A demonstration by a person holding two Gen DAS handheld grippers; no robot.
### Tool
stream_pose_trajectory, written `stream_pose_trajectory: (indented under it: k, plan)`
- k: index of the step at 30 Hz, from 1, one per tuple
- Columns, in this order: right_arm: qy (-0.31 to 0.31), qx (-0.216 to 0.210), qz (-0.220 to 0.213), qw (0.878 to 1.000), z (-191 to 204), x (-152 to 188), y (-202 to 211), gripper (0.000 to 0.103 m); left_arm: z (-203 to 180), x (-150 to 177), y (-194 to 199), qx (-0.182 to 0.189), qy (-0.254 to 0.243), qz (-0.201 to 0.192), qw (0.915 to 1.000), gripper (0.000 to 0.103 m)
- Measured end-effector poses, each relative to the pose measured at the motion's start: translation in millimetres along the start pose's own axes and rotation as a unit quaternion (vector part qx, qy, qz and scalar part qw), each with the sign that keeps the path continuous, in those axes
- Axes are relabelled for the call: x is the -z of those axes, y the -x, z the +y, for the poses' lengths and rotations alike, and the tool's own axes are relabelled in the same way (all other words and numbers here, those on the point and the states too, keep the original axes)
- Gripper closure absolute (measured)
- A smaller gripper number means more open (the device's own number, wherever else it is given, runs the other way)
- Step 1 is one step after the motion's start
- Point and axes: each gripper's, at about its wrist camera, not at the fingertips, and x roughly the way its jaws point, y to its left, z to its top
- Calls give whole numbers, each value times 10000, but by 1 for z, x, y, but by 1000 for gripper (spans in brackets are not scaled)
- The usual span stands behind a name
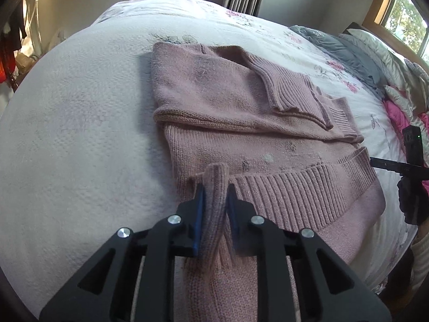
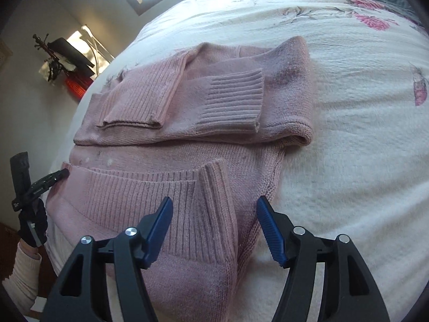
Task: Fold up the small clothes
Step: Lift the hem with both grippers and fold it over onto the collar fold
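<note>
Pink sweater point(image 1: 241, 123) lay across the centre of both frames on the white floral bedspread point(image 1: 67, 134), sleeves already folded over the chest in the upper half, ribbed hem point(image 1: 308, 193) nearest you in the lower half.

Your left gripper point(image 1: 215, 204) was clamped on a bunched hem corner, the knit standing up as a thick roll between the blue pads at lower centre of the left wrist view. Your right gripper point(image 2: 214, 230) stood apart, jaws wide, straddling the other hem corner point(image 2: 214, 204) at lower centre of its view without closing on it.

Risks as I judged them:

1. Only 1 corner was held. If you lifted then, the hem would likely swing and drag on 1 side, and the fold would land crooked.
2. The right jaws sat far out from the ribbing. If you closed without settling lower, you might catch just the top layer, so the hem could split open mid-carry.
3. The left pinch looked shallow and near the pad tips; heavy knit could slide out under its own weight.
4. The folded sleeve cuffs point(image 2: 233, 99) rested loose on the chest. Carrying the hem over too low could sweep them out of place.
5. The bedspread was soft and close beneath; a deep bite might pick it up along with the sweater.
</note>
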Motion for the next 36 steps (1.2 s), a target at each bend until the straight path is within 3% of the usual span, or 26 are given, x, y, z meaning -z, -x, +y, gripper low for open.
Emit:
stream_pose_trajectory:
  k: [2,4,8,16,20,24,28,32,36]
  plan:
    - [116,80,101,9999,5,-4,-9,38,-2,0,-2,-13,-45,13,10000,86]
    - [241,65,255,9994,11,-5,-19,52,-5,0,-3,-79,-111,12,9999,93]
    - [610,51,275,9977,24,1,-21,93,-3,1,5,6,-69,-78,9999,94]
    - [565,-455,-526,9960,30,10,45,93,-6,-7,60,316,71,-785,9964,95]
    - [497,-795,-924,9913,33,0,81,93,-16,-21,84,397,-17,-1181,9922,95]
    - [530,-798,-1273,9872,39,-22,106,93,-29,-48,99,393,-173,-1558,9868,95]
    - [366,-701,-1479,9858,34,-55,112,93,-34,-89,98,339,-130,-1851,9821,95]
    - [103,-536,-1569,9861,23,-95,104,93,-38,-131,82,13,-215,-2074,9780,95]
    - [-95,-249,-1512,9881,10,-137,84,93,-33,-169,48,-175,-149,-2010,9793,95]
